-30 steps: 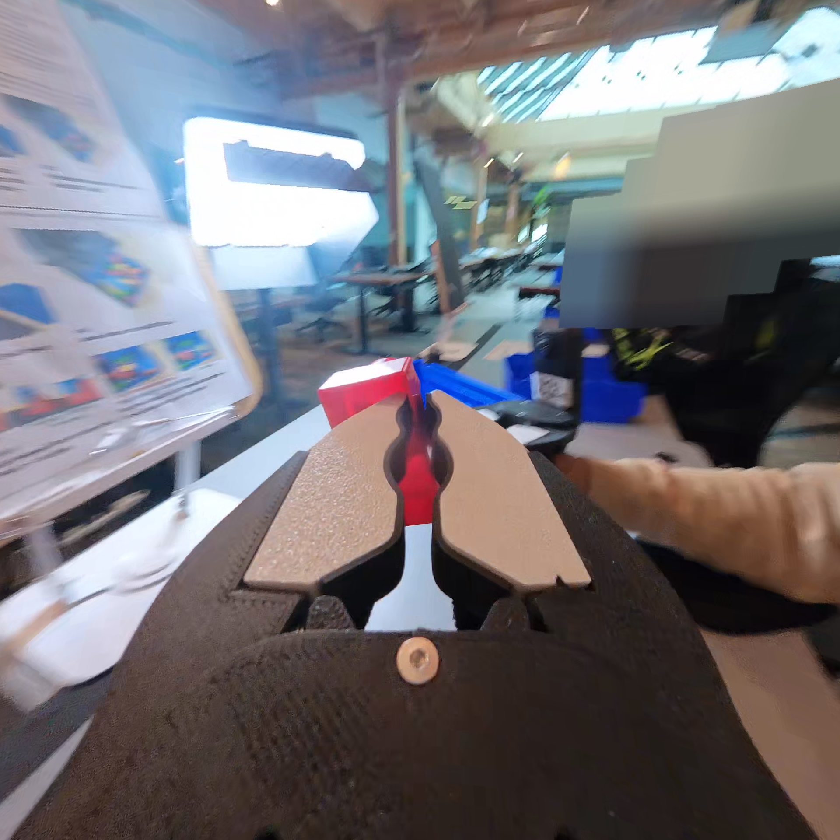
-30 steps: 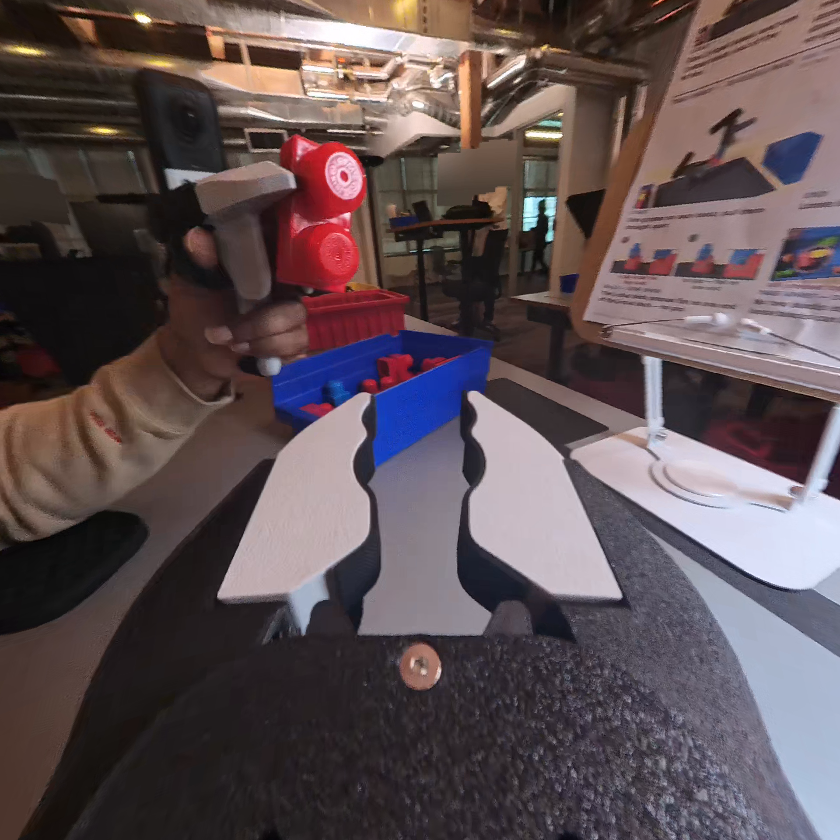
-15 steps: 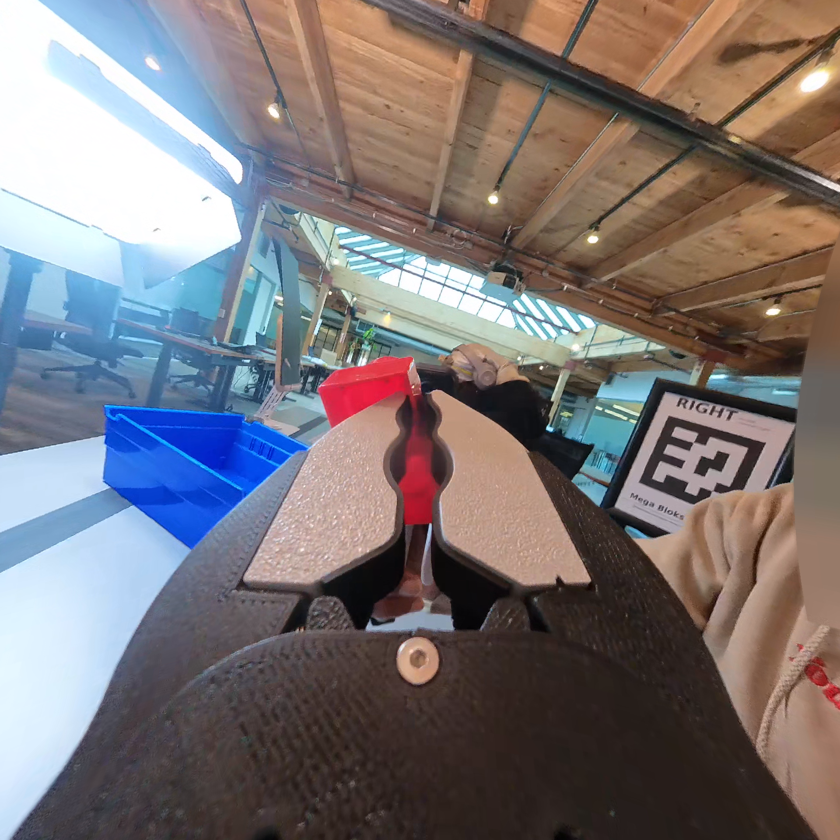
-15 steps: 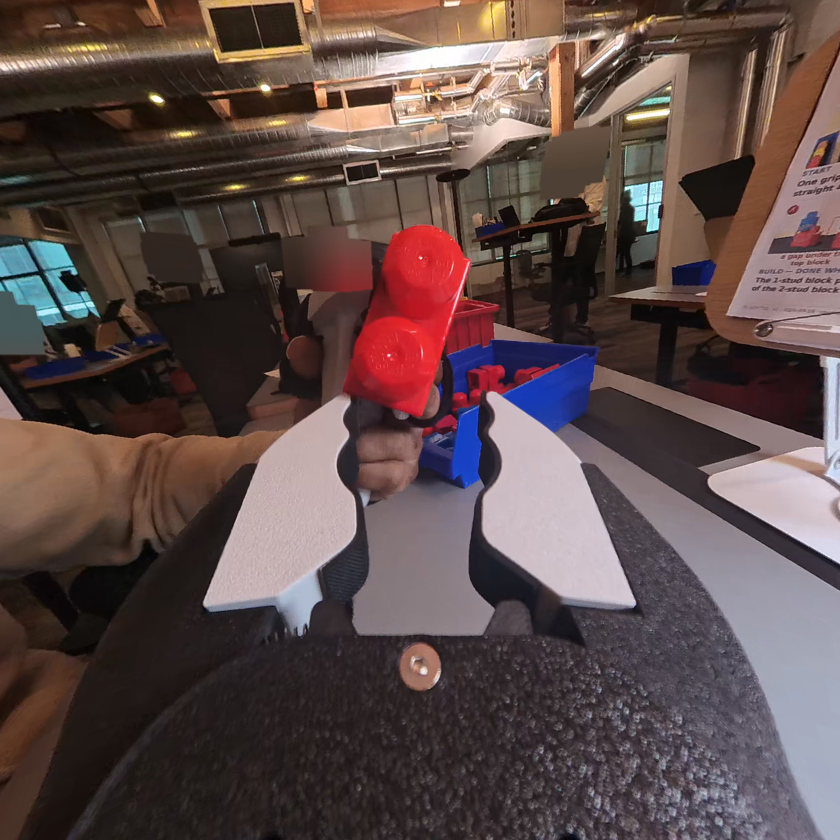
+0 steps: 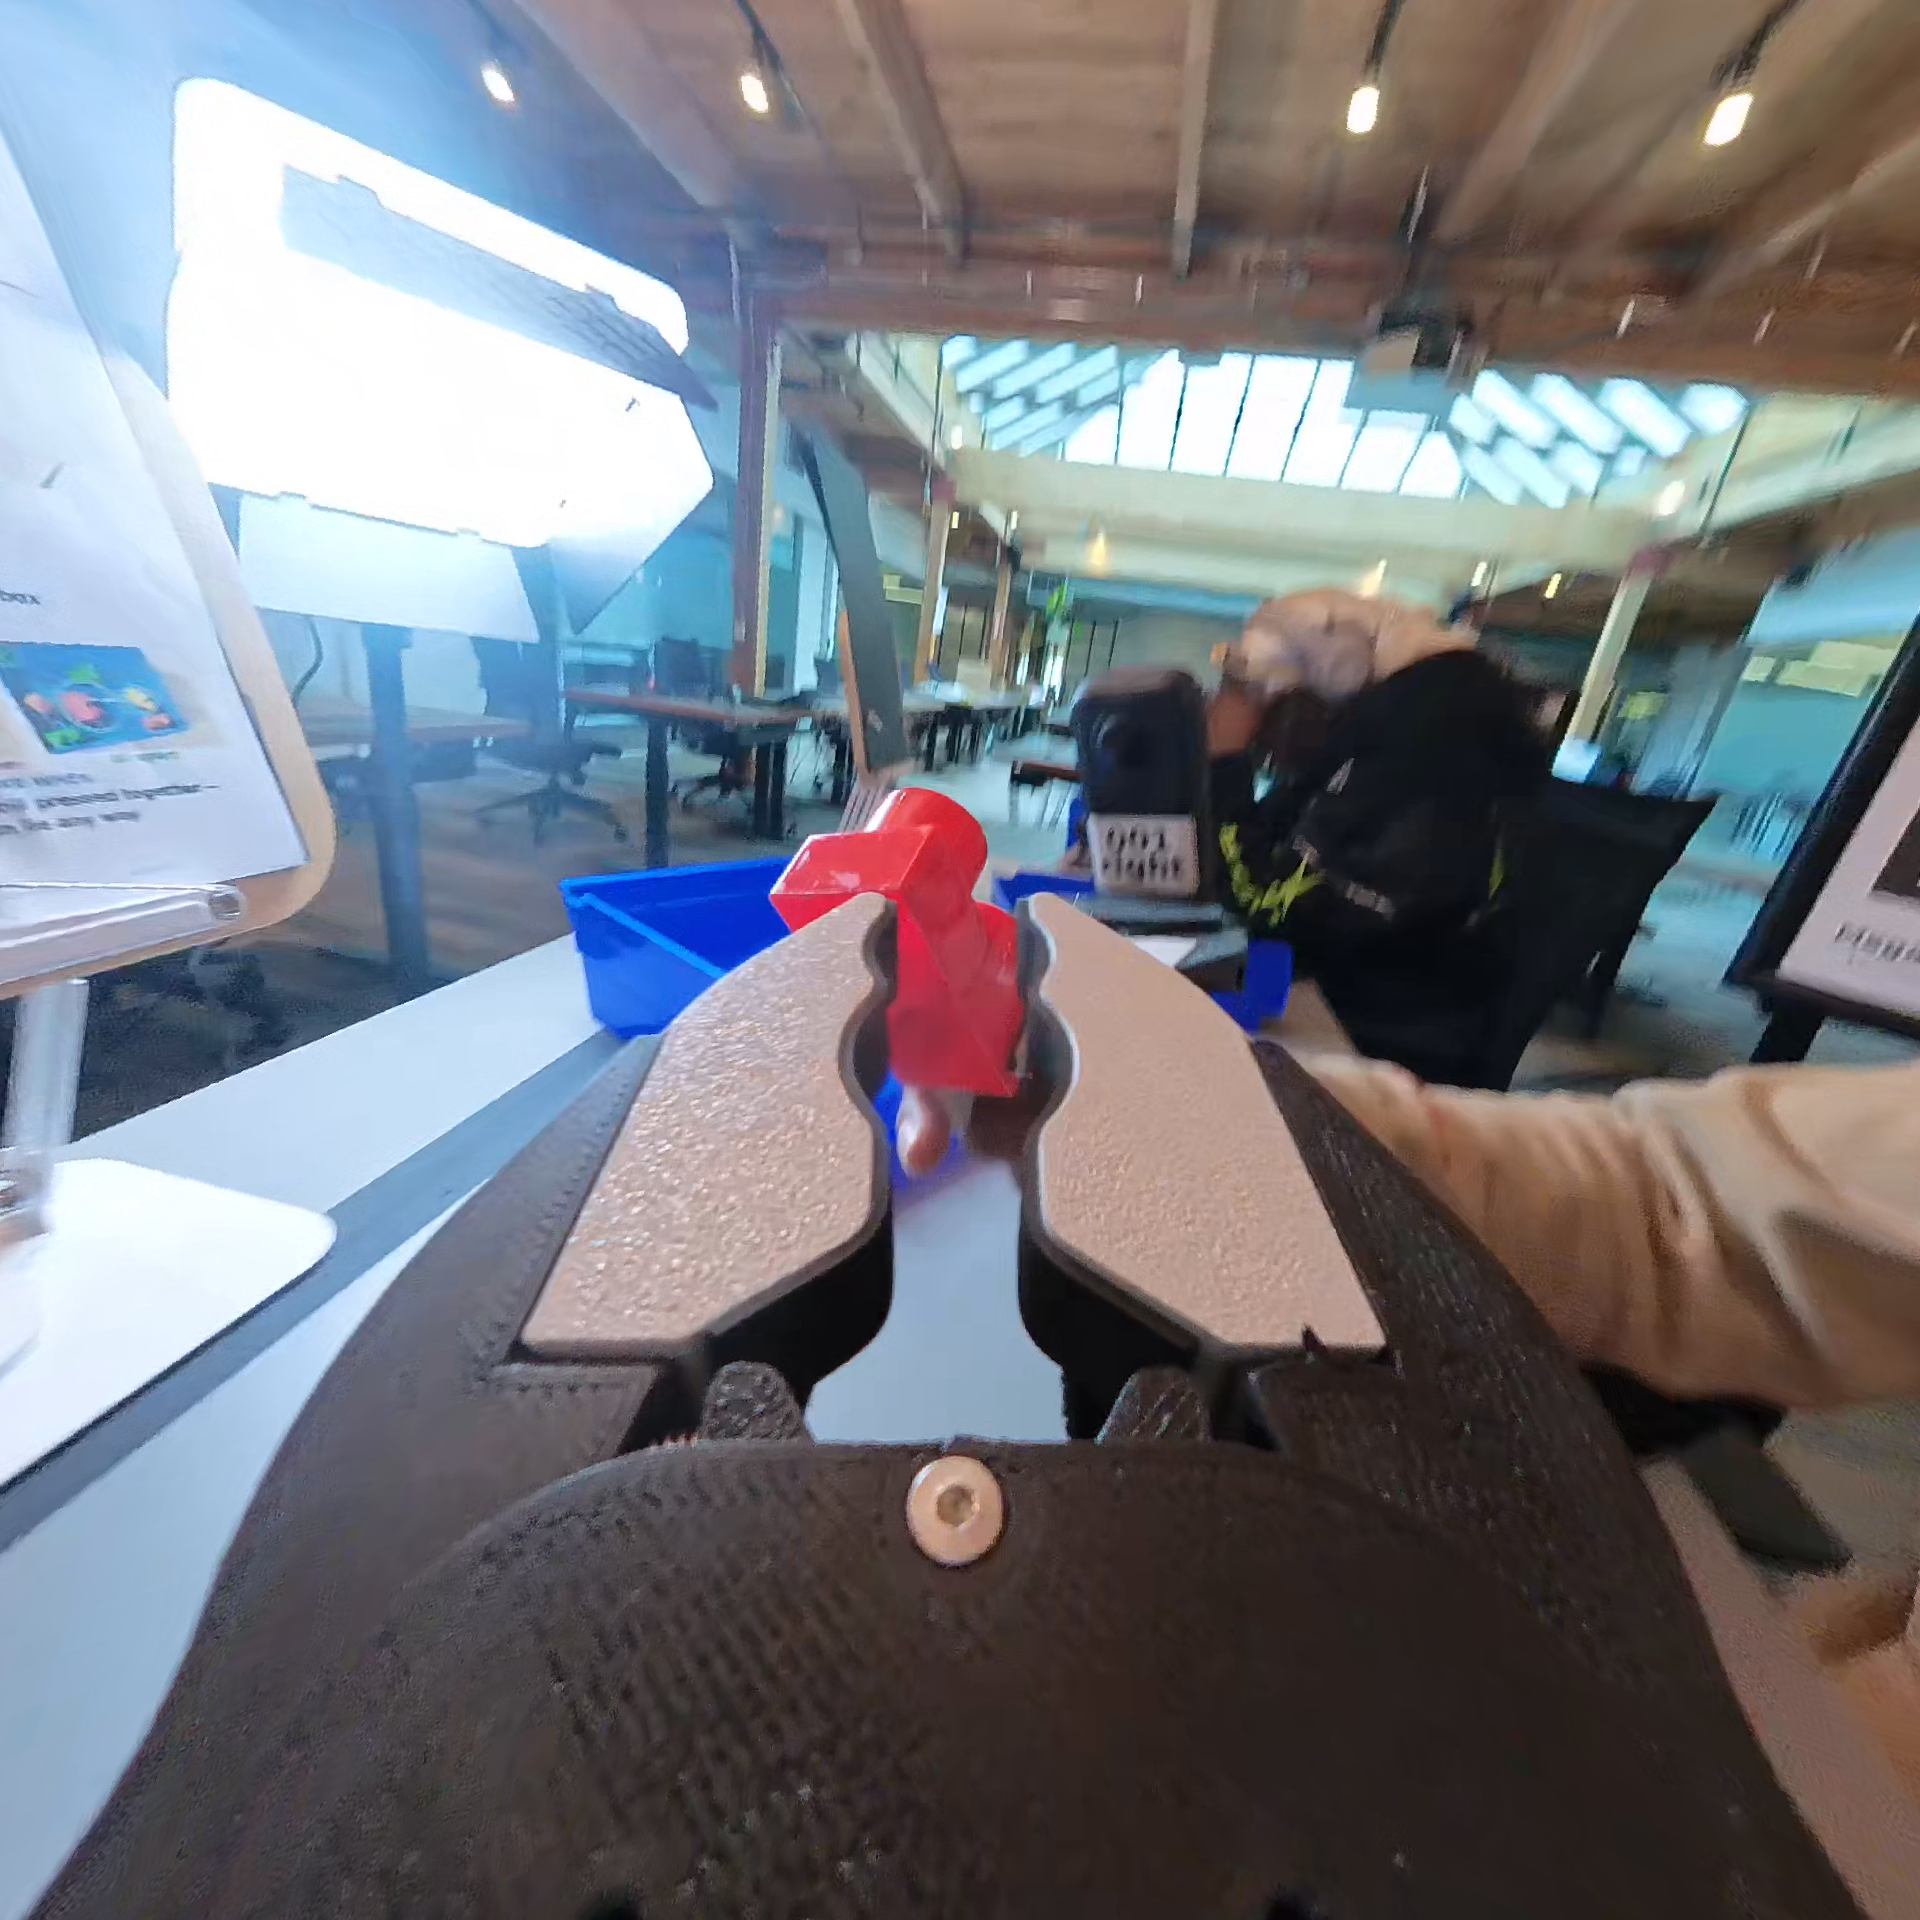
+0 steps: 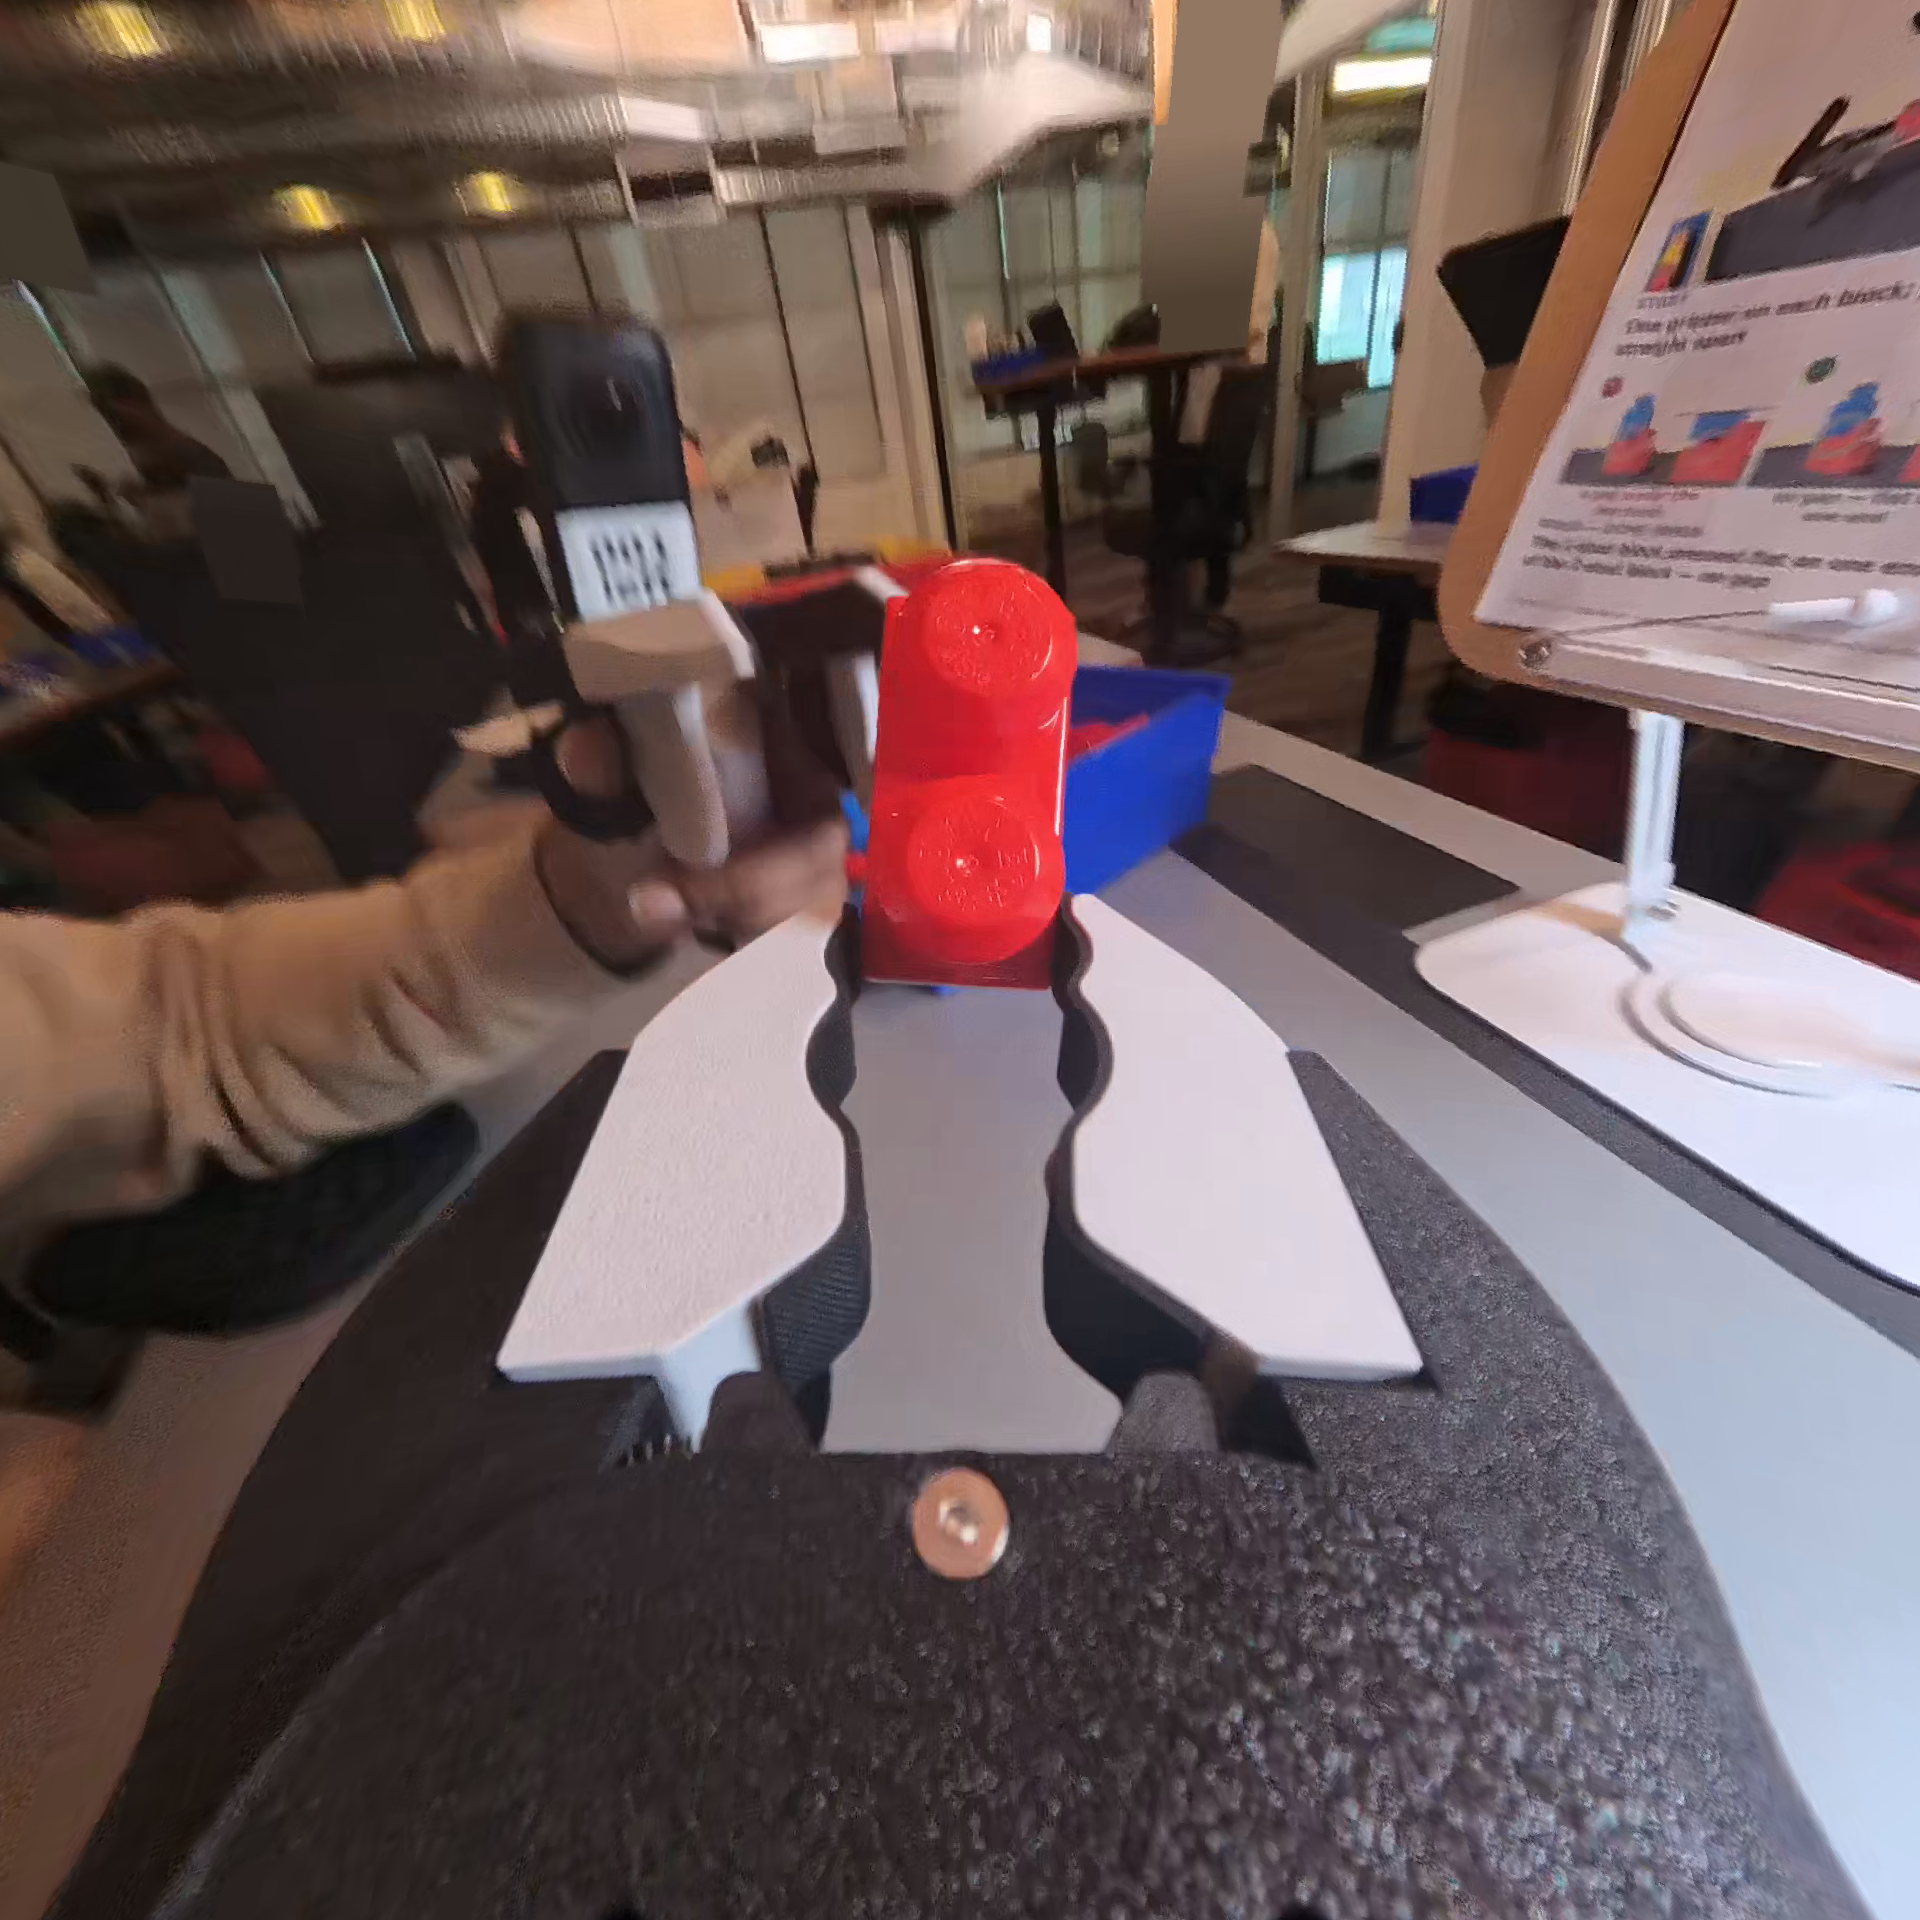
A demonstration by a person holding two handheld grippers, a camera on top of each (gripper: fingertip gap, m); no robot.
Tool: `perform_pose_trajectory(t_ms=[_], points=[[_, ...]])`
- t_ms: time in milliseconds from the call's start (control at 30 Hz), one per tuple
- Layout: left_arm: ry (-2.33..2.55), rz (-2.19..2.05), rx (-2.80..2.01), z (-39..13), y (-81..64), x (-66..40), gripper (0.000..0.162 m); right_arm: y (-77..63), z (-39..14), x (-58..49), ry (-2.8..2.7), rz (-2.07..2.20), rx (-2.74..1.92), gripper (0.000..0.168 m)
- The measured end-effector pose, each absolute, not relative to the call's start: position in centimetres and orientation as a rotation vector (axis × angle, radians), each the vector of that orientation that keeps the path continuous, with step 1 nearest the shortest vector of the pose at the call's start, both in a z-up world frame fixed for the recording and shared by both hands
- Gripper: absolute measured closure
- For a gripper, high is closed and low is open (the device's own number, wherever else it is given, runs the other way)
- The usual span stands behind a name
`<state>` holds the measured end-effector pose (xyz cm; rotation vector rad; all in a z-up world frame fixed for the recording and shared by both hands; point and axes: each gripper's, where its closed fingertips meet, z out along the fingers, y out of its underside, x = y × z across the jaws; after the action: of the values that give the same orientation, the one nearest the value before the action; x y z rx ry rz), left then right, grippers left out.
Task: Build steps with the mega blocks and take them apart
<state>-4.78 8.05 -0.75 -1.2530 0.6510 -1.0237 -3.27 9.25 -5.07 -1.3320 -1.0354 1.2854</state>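
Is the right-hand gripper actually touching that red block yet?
Cannot tell. In the right wrist view, the red block sits between the right gripper fingertips, but motion blur hides any gap.

Beyond the fingertips in the left wrist view, a wooden beamed ceiling (image 5: 1039,125) carried small spot lamps, with a skylight (image 5: 1351,416) further back and a bright softbox panel (image 5: 416,395) up to the left. Desks (image 5: 675,717) and office chairs (image 5: 551,748) stood behind. In the right wrist view, tall windows (image 6: 1361,291) lay past the fingers.
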Motion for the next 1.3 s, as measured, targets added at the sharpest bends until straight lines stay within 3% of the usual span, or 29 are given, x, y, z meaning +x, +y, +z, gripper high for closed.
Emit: perform_pose_trajectory(t_ms=[100, 233, 367, 633, 900, 1000, 1200, 1300], points=[[0.827, -0.802, -1.407, -2.7, 8.6, -5.7, 0.115, 9.5, -8.1, -2.1, -1.286, 1.056, -1.406, 0.132], [1.160, -0.535, -1.581, -8.6, 8.1, -5.2, 0.105, 7.0, -11.6, -2.6, -1.562, 0.969, -1.415, 0.132], [1.410, -0.451, -1.642, -13.3, 6.8, -4.3, 0.123, 6.5, -13.5, -2.9, -1.662, 0.907, -1.435, 0.132], [1.286, -0.631, -1.613, -11.7, 7.0, -4.3, 0.128, 7.3, -12.1, -2.8, -1.559, 0.929, -1.406, 0.125], [1.328, -0.700, -1.647, -12.7, 6.4, -4.2, 0.129, 6.7, -13.8, -3.8, -1.590, 0.974, -1.416, 0.131], [1.270, -0.645, -1.571, -10.4, 6.9, -4.9, 0.126, 7.0, -12.8, -3.5, -1.535, 1.035, -1.406, 0.131], [0.678, -0.383, -1.503, -0.4, 11.3, -18.5, 0.137, 9.7, -11.4, -1.9, -1.366, 1.110, -1.441, 0.131], [0.365, -0.175, -1.643, -1.6, 13.1, -28.3, 0.145, 10.7, -11.9, -1.8, -1.330, 1.105, -1.474, 0.131]])
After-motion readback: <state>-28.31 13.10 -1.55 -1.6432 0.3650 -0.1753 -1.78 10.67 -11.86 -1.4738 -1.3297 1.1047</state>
